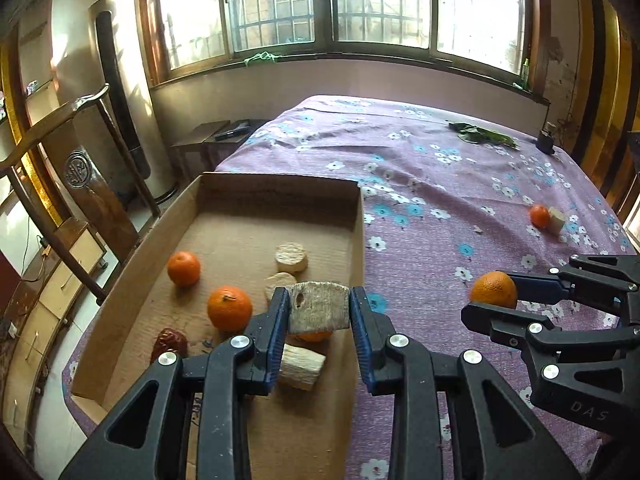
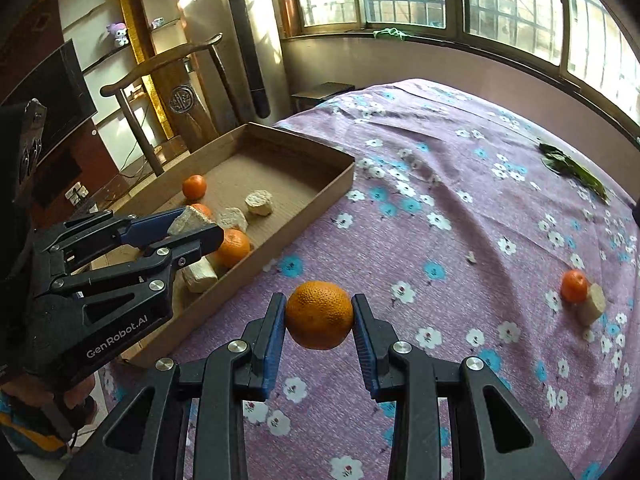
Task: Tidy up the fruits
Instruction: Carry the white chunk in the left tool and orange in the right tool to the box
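Note:
My left gripper (image 1: 319, 307) is shut on a pale sugarcane-like chunk (image 1: 319, 306) and hangs over the cardboard tray (image 1: 256, 184); it also shows in the right wrist view as the left gripper (image 2: 192, 224). Inside the tray lie oranges (image 1: 229, 307) (image 1: 183, 268), pale chunks (image 1: 291, 257) (image 1: 301, 366) and a dark red date (image 1: 170, 342). My right gripper (image 2: 320, 315) is shut on an orange (image 2: 319, 314) above the purple flowered cloth, to the right of the tray; the left wrist view shows that orange (image 1: 494, 289) too. Another orange (image 2: 573, 286) touches a pale chunk (image 2: 592, 304) far right.
The purple flowered cloth (image 1: 440, 184) covers the bed. Green leaves (image 1: 482, 135) lie near the far edge by the window wall. A wooden chair (image 1: 80, 152) and a tall cylinder (image 1: 120, 80) stand left of the tray, beyond the bed's edge.

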Motion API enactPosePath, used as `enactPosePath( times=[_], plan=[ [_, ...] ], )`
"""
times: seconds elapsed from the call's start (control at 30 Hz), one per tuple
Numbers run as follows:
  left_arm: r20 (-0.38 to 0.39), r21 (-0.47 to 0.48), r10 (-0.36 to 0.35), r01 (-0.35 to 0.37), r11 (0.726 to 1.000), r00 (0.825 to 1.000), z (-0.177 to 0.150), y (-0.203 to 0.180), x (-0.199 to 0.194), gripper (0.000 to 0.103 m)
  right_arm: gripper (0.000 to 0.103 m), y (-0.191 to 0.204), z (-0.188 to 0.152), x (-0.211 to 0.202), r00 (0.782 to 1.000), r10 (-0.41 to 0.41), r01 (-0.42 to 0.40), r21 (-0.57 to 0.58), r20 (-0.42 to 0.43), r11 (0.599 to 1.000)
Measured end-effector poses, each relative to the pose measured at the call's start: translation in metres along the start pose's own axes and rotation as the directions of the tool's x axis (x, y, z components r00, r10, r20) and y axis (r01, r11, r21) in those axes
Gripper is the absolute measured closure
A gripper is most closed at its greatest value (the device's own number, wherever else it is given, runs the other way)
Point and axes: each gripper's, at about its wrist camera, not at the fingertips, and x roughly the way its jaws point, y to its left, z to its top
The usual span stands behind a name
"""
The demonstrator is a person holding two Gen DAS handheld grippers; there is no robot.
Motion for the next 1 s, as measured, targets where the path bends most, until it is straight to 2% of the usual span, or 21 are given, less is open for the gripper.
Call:
enactPosePath(
  times=[0.3,0.57,1.0],
  plan=[
    [-0.006,-0.057,0.049,-0.049,0.997,0.999,-0.004,0.048,0.000,0.073,0.067,0.030,0.022,0.026,0.999,0.039,-0.040,-0.052,-0.018,0.998],
    [-0.040,-0.128,0.037,-0.042,0.991,0.999,-0.008,0.080,0.010,0.073,0.067,0.045,0.038,0.047,0.998,0.051,-0.054,-0.093,-0.043,0.994],
    [-0.070,-0.137,0.050,-0.060,0.989,0.996,-0.015,0.089,0.024,0.073,0.067,0.050,0.063,0.086,0.995,0.050,-0.061,-0.122,-0.091,0.991]
  ],
)
